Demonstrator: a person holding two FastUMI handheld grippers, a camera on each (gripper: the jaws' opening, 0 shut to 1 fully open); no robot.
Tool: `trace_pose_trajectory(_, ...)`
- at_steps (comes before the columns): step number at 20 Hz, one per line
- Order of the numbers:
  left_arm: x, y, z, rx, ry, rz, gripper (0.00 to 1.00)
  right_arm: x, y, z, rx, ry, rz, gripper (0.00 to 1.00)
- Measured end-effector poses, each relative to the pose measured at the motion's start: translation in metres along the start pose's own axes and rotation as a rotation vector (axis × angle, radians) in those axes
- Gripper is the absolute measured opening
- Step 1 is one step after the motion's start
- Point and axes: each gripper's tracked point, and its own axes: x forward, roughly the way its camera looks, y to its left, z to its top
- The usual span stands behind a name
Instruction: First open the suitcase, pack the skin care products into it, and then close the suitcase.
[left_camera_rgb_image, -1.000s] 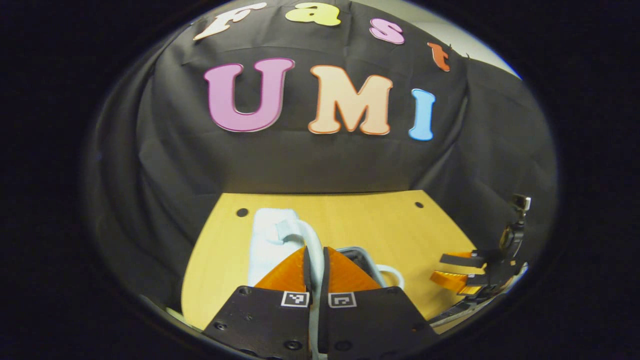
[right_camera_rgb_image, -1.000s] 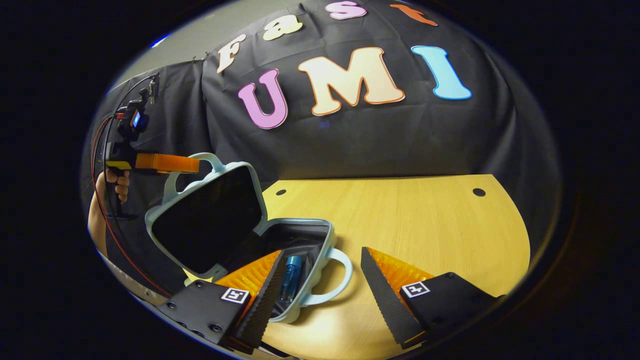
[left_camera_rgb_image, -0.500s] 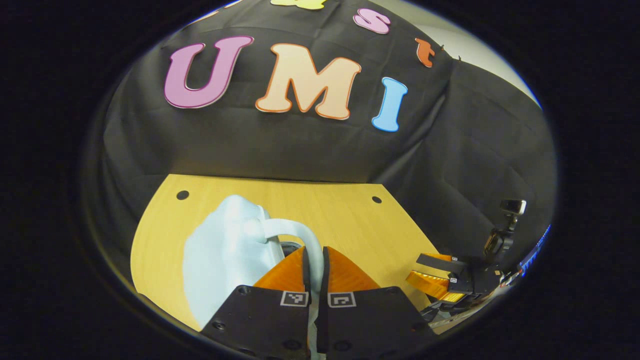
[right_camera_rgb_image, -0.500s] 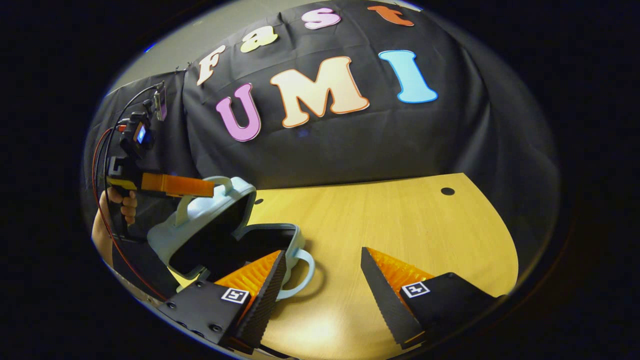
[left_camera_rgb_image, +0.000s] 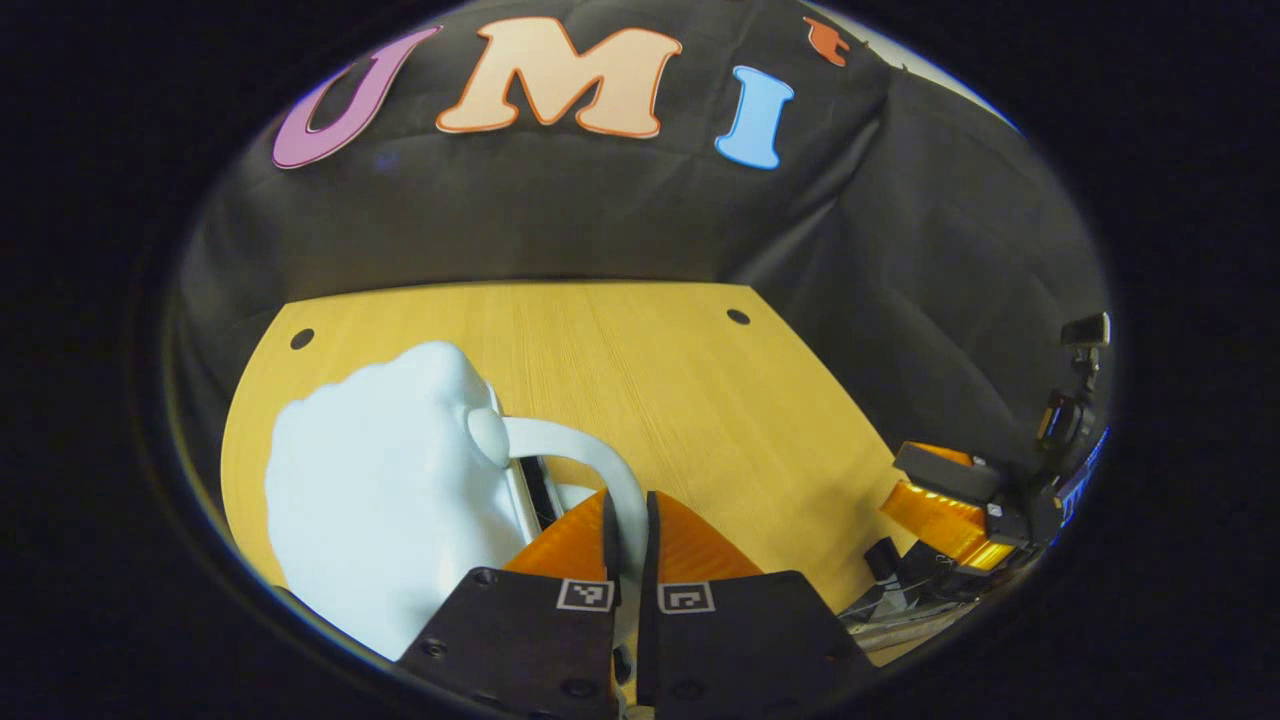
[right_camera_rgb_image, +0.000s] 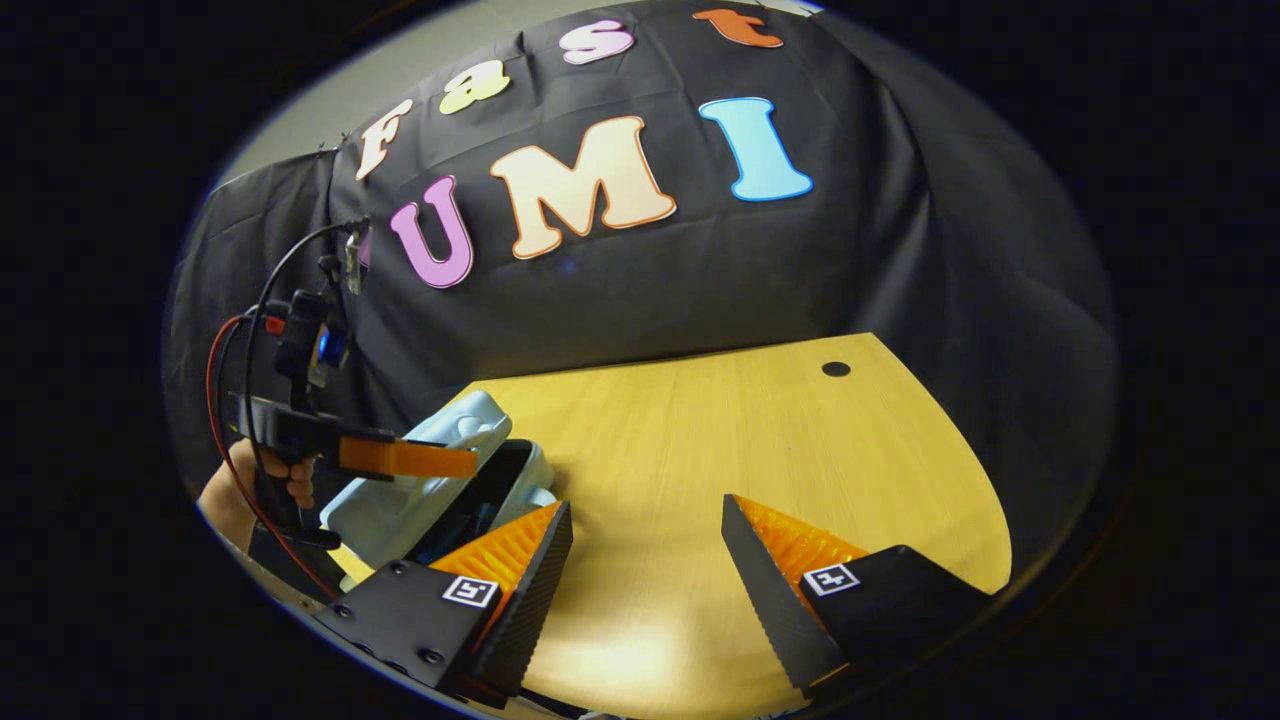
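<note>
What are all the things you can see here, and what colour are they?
Suitcase: one, pale blue, on the table's left part, lid tipped down over the base, a dark gap showing.
Lid handle: one, pale blue, between the left gripper's fingers.
Table: one, light wood with small dark holes.
Left gripper: orange fingers, black body, closed on the lid handle.
Right gripper: orange and black, jaws apart above the table.
Hand: one, holding the left gripper.

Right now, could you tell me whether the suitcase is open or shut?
Partly open: the suitcase lid is tilted low over the base, a dark gap remaining. The left claw is shut on the lid handle.
</note>
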Motion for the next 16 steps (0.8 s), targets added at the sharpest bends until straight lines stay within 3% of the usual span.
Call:
trace_pose_trajectory(6,0.043,-0.007,-0.038,0.016,0.068,0.058,0.03,-0.006,-0.022,-0.004,-0.017,0.026,0.01,0.94)
trace_pose_trajectory(8,0.048,-0.007,-0.042,0.015,0.059,0.085,0.08,-0.007,-0.025,-0.002,-0.028,0.029,0.031,0.94)
trace_pose_trajectory(10,0.044,-0.016,-0.031,0.01,-0.013,0.116,0.24,-0.012,-0.024,0.013,-0.034,-0.007,0.052,0.95)
trace_pose_trajectory(14,-0.003,-0.035,0.033,0.042,-0.342,0.259,0.99,-0.023,-0.01,0.077,-0.052,-0.174,0.053,0.98)
trace_pose_trajectory(16,-0.048,-0.038,0.067,0.059,-0.544,0.342,0.95,-0.035,0.003,0.121,-0.063,-0.306,0.033,0.98)
